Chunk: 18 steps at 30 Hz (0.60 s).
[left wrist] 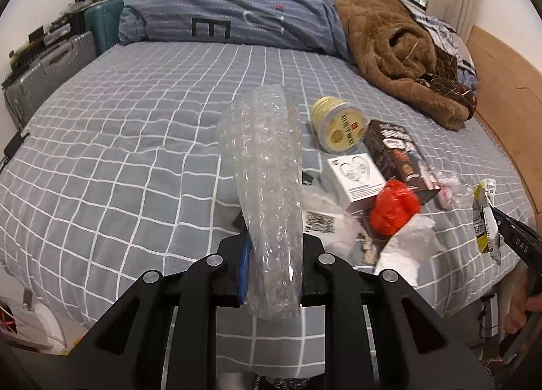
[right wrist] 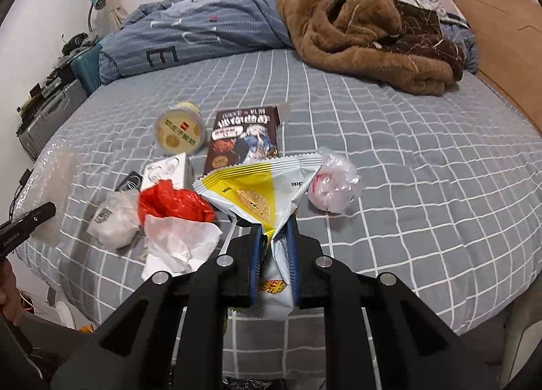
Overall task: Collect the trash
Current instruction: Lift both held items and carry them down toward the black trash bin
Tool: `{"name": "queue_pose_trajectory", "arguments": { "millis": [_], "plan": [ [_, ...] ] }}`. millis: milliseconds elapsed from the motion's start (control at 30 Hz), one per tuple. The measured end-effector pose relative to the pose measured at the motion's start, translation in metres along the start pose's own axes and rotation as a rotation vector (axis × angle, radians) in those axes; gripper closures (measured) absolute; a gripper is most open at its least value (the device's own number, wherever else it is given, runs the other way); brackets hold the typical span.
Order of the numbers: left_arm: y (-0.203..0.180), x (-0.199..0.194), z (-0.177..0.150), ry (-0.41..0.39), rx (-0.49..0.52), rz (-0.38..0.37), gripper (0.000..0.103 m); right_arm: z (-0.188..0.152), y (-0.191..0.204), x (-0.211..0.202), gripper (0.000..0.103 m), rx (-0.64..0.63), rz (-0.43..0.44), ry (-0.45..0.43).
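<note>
The bubble wrap [left wrist: 267, 186] stands in the middle of the left wrist view, pinched at its lower part by the left gripper [left wrist: 271, 271], whose jaws are pressed tight on it. It sticks up tall because it is gripped low down, so most of it pokes free above the jaws. The snack bag [right wrist: 261, 193] sits in the middle of the right wrist view, and the right gripper [right wrist: 274, 254] pinches its lower end between the blue pads [right wrist: 254, 254], so the yellow top fans out wide. Both pieces look lifted clear of the bed [right wrist: 406, 186], likely to carry them off to a bin that I cannot see. More trash lies in a heap just behind: a red bag [right wrist: 172, 203], white paper [right wrist: 176, 244], a white box [left wrist: 355, 180], a dark box [right wrist: 244, 139], a round tub [right wrist: 179, 134] and a clear bag [right wrist: 333, 183] to the right. They are bunched close, so picking one at a time seems easiest. A brown blanket [right wrist: 366, 27] is piled at the upper right, and a blue quilt [left wrist: 237, 14] lies along the top, well apart from the trash.
</note>
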<state>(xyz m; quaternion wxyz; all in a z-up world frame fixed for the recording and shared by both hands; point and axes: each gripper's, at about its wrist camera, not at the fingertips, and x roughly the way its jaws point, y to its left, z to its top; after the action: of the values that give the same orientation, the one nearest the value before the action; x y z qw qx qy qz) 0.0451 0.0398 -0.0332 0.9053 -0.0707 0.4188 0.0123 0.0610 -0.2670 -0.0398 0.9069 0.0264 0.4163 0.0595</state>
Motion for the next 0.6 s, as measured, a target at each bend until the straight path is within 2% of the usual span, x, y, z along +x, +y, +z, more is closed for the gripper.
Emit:
{"name": "queue_pose_trajectory", "arguments": {
  "millis": [200, 600],
  "plan": [
    [-0.018, -0.022, -0.005, -0.024, 0.016, -0.019, 0.084, 0.001, 0.006, -0.026, 0.089, 0.0, 0.008, -0.036],
    [-0.051, -0.065, -0.032, -0.06, 0.05, -0.052, 0.084, -0.021, 0.015, -0.07, 0.089, -0.023, 0.011, -0.07]
  ]
}}
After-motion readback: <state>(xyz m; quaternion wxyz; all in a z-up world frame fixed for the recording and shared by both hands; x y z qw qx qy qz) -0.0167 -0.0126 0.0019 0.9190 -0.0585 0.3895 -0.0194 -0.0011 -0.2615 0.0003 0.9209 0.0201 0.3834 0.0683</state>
